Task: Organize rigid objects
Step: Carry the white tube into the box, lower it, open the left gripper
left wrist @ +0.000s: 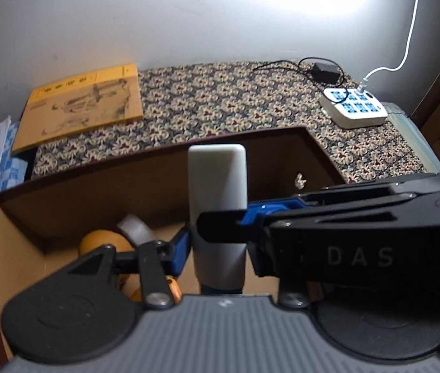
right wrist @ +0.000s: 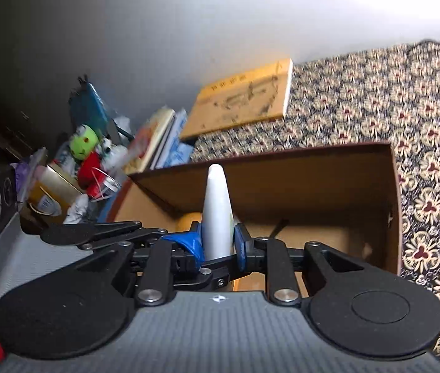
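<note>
Both grippers hold one white tube at once. In the left wrist view the white tube [left wrist: 217, 205] stands upright between the blue pads [left wrist: 180, 250] of the left gripper [left wrist: 217, 242], flat crimped end up and a dark cap end just visible at the bottom, near the gripper body. The right gripper [left wrist: 329, 217] crosses in from the right of that view, its black finger lying across the front of the tube just above the left gripper's pads. In the right wrist view the same tube [right wrist: 217, 214] shows edge-on, tapering to a narrow tip ahead of the gripper, clamped between the blue pads [right wrist: 241, 245] of the right gripper [right wrist: 218, 245]; the left gripper's black fingers [right wrist: 95, 233] reach in from the left at the same height. Jaws of both are narrowed onto the tube, pads touching its sides. Directly ahead of and below both grippers sits an open cardboard box [left wrist: 164, 180], and the tube is held above its interior. Inside the box, below and left of the left gripper, lies an orange rounded object [left wrist: 101, 241] with a small white piece [left wrist: 134, 228] just beside it. Beyond the box, a patterned cloth [left wrist: 235, 99] covers the surface. On it, farther ahead to the left, lies a yellow book [left wrist: 80, 105]; ahead to the right, a white power strip [left wrist: 352, 107] with a white cable [left wrist: 406, 46] plugged in, and a black adapter [left wrist: 324, 71] just behind it.
</note>
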`<state>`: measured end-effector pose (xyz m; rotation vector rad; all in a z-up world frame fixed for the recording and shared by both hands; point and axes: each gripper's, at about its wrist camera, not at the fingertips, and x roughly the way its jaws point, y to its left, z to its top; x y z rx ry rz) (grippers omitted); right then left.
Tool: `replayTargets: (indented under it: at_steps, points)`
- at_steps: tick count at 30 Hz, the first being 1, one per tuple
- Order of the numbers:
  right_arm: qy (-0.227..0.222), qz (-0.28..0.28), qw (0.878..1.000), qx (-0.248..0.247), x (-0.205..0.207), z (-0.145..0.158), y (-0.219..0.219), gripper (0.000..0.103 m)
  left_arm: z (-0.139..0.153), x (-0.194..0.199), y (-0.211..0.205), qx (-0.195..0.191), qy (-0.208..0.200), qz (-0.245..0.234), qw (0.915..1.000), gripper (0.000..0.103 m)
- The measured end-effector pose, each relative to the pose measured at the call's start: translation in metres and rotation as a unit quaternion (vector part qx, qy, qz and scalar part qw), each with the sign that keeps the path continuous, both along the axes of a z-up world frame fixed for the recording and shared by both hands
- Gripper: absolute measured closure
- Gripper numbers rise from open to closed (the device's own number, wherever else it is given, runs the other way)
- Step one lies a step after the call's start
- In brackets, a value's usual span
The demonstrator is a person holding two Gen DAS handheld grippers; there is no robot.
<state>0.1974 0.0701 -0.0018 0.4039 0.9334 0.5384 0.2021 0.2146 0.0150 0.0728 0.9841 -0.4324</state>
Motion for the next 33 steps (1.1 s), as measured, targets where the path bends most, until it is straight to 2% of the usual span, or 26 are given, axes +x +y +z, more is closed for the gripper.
replayTargets:
  at_steps: [6, 12, 15, 17, 19, 23, 28, 33]
  points:
    - [0.026, -0.007, 1.0, -0.008, 0.013, -0.017, 0.009, 0.099, -0.021, 0.016, 0.004, 0.014, 0.028, 0.013, 0.9994, 0.074]
    - [0.024, -0.022, 0.999, -0.034, 0.018, -0.031, 0.016, 0.099, -0.033, 0.019, 0.003, 0.021, 0.026, 0.01, 0.9994, 0.073]
    - [0.018, -0.031, 0.997, -0.061, 0.02, -0.036, 0.02, 0.1, -0.041, 0.024, 0.003, 0.024, 0.042, 0.014, 0.9987, 0.074]
    - [0.005, -0.037, 0.997, -0.065, 0.02, -0.035, 0.02, 0.1, -0.038, 0.024, 0.004, 0.028, 0.027, 0.019, 0.999, 0.074]
    - [0.014, -0.041, 0.998, -0.048, 0.023, -0.037, 0.016, 0.1, -0.039, 0.023, 0.002, 0.04, 0.012, 0.022, 0.9989, 0.073]
    - [0.038, -0.068, 0.997, -0.018, 0.026, -0.042, 0.004, 0.1, -0.047, 0.028, -0.001, 0.053, 0.022, 0.027, 0.998, 0.073]
    - [0.04, -0.073, 0.997, 0.0, 0.027, -0.042, 0.002, 0.1, -0.045, 0.033, 0.003, 0.04, 0.011, 0.033, 0.9986, 0.073]
    - [0.044, -0.076, 0.996, 0.012, 0.027, -0.043, 0.001, 0.098, -0.048, 0.034, 0.002, 0.04, 0.019, 0.032, 0.9985, 0.072]
